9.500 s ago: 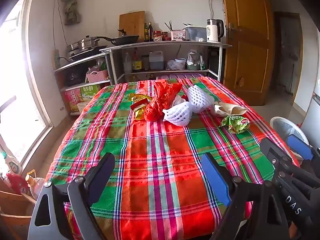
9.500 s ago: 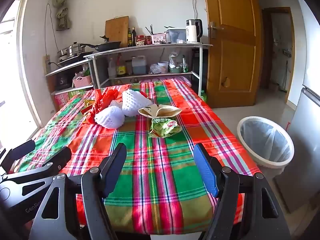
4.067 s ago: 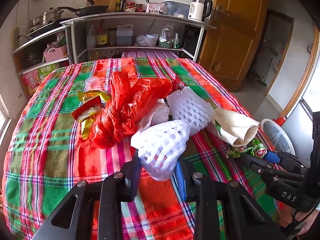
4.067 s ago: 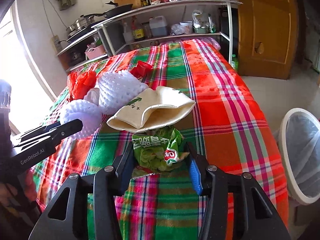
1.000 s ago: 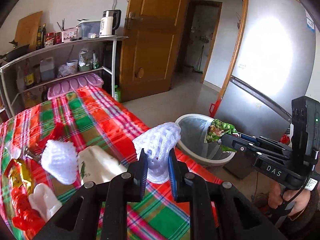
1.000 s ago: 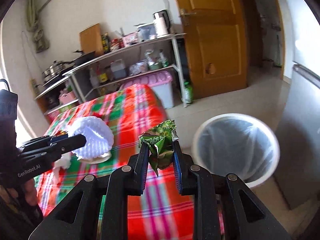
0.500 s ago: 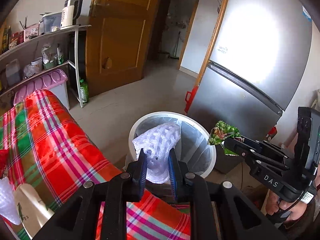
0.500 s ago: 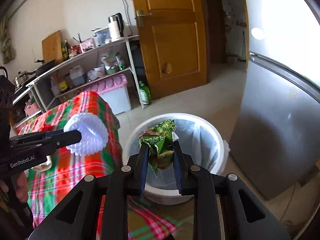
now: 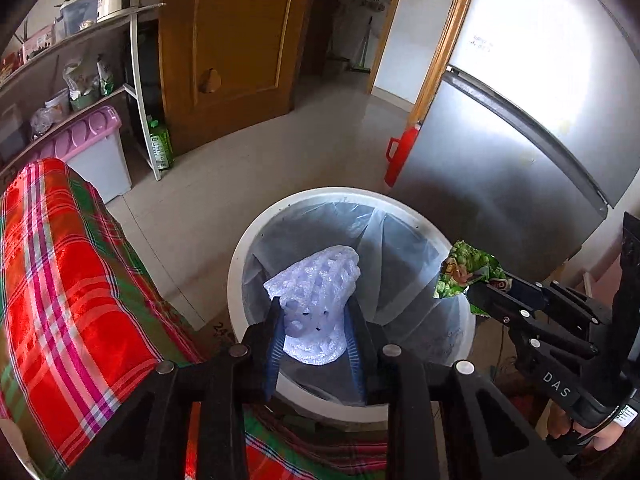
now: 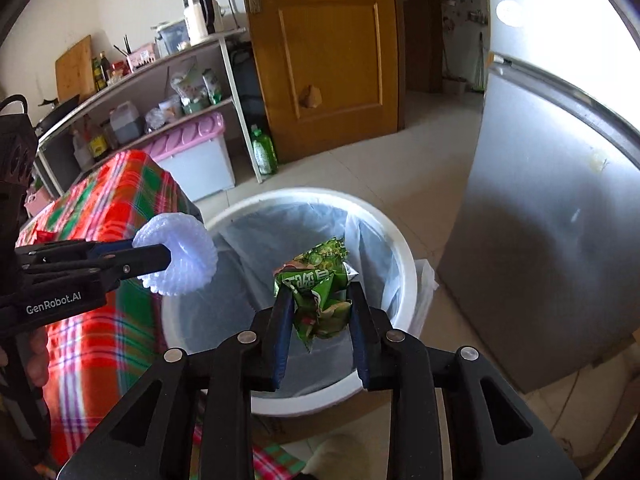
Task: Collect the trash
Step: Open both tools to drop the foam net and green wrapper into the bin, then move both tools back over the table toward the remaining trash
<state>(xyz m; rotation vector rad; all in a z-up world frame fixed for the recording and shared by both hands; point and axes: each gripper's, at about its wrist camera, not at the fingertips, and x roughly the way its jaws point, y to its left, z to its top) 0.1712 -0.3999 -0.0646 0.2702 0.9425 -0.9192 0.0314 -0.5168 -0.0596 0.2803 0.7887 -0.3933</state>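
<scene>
Foam net (image 9: 318, 296) between left hand-held gripper (image 9: 314, 344) pads: white, open mesh pattern; snack wrapper (image 10: 320, 300) between right hand-held gripper (image 10: 318, 328) pads: green, white lettering, red logo; both hand-held grippers black, pads blue; bin (image 10: 404, 256) beneath them white, liner translucent; tabletop (image 9: 60, 280) cloth left of them: red-green plaid, pink and white stripes; door (image 10: 332, 52) beyond: orange-brown wood; fridge (image 9: 500, 168) right: silver-grey; storage box (image 10: 200, 156) white, lid pink.

"GenRobot.AI" on left tongs (image 10: 168, 258) body, "DAS" on right tongs (image 9: 474, 296) body
</scene>
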